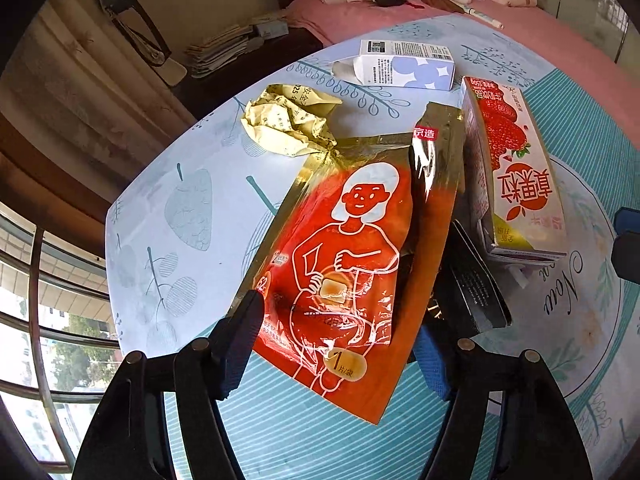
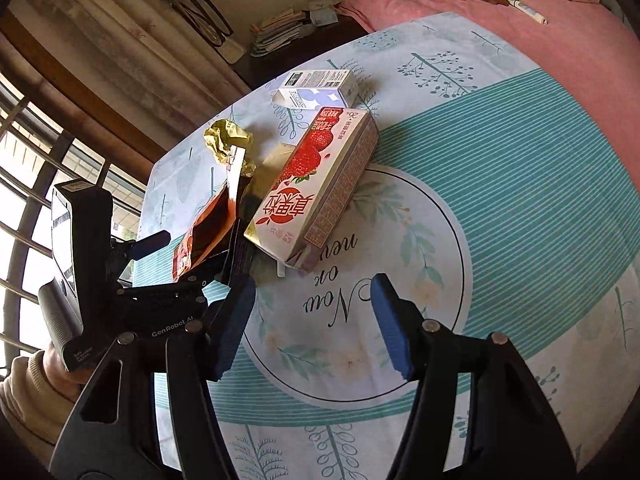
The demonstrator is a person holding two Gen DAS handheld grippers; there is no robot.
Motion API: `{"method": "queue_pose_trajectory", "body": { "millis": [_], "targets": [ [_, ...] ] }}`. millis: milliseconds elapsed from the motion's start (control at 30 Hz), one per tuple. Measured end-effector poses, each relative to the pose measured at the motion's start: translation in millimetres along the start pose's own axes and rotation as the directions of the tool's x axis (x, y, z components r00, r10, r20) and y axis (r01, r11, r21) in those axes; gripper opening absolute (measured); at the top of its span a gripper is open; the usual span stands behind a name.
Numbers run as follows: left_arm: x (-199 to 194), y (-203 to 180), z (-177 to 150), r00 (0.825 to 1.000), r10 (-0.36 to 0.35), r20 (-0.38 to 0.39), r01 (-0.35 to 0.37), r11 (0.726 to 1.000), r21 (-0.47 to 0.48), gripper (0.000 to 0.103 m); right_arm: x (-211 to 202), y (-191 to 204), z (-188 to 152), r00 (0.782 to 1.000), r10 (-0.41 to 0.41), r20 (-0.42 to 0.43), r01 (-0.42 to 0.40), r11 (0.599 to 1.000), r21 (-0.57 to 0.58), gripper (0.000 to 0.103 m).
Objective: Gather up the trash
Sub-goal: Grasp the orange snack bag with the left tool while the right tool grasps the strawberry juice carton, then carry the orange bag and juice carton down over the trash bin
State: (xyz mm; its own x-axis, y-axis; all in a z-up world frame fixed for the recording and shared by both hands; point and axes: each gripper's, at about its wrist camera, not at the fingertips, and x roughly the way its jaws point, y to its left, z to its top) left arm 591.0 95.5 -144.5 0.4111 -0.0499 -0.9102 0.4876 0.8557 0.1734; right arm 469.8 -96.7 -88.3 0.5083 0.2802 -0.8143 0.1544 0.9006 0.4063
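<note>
The left gripper [image 1: 340,344] is clenched on a flat orange-and-gold foil pouch [image 1: 360,248], holding it tilted off the patterned desk [image 1: 168,216], evidently lifted for disposal. The pouch hangs just left of the strawberry-printed milk carton [image 2: 320,184]. The right gripper [image 2: 312,320] is released and empty, near that carton's front, likely approaching it. 2 further items lie behind the carton: crumpled yellow paper [image 1: 288,124], white-blue box [image 1: 404,66].
</note>
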Motion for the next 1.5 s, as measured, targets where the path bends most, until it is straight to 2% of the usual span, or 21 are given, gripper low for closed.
{"method": "queue_pose_trajectory", "body": {
  "millis": [167, 300, 367, 433, 500, 633, 800, 1033, 1233, 1367, 1500],
  "targets": [
    [16, 17, 16, 0.997, -0.082, -0.006, 0.082, 0.996, -0.027, 0.061, 14, 11, 19, 1.0, -0.007, -0.007, 0.007, 1.0, 0.004, 0.064],
    [28, 33, 24, 0.988, -0.152, -0.015, 0.151, 0.987, -0.055, 0.041, 32, 18, 35, 0.999, -0.032, -0.02, 0.033, 0.999, 0.024, 0.065],
    [32, 39, 27, 0.987, -0.159, -0.013, 0.158, 0.985, -0.072, 0.033, 43, 19, 41, 0.998, -0.051, -0.035, 0.052, 0.997, 0.048, 0.065],
    [35, 47, 30, 0.985, -0.169, -0.01, 0.168, 0.981, -0.094, 0.019, 54, 19, 48, 0.997, -0.066, -0.041, 0.069, 0.995, 0.077, 0.065],
    [37, 55, 31, 0.986, -0.167, -0.006, 0.166, 0.98, -0.113, 0.012, 63, 18, 53, 0.995, -0.086, -0.051, 0.091, 0.991, 0.097, 0.066],
    [31, 67, 27, 0.983, -0.18, 0.025, 0.182, 0.973, -0.144, 0.008, 82, 23, 59, 0.988, -0.13, -0.081, 0.138, 0.985, 0.102, 0.066],
    [2, 67, 12, 0.979, -0.194, 0.066, 0.203, 0.963, -0.178, 0.006, 95, 29, 58, 0.979, -0.181, -0.095, 0.188, 0.979, 0.073, 0.066],
    [-45, 46, -8, 0.974, -0.197, 0.115, 0.217, 0.955, -0.201, 0.006, 83, 21, 48, 0.984, -0.156, -0.085, 0.164, 0.982, 0.093, 0.056],
    [-103, 2, -39, 0.974, -0.176, 0.143, 0.205, 0.953, -0.224, 0.006, 44, 5, 31, 0.993, -0.095, -0.068, 0.1, 0.991, 0.089, 0.052],
    [-153, -29, -73, 0.974, -0.16, 0.16, 0.2, 0.94, -0.277, 0.006, -2, -6, 13, 0.999, -0.038, -0.033, 0.041, 0.996, 0.081, 0.051],
    [-203, -66, -106, 0.974, -0.129, 0.188, 0.184, 0.931, -0.316, 0.006, -46, -18, -12, 0.999, 0.023, -0.038, -0.021, 0.998, 0.051, 0.051]
  ]
}}
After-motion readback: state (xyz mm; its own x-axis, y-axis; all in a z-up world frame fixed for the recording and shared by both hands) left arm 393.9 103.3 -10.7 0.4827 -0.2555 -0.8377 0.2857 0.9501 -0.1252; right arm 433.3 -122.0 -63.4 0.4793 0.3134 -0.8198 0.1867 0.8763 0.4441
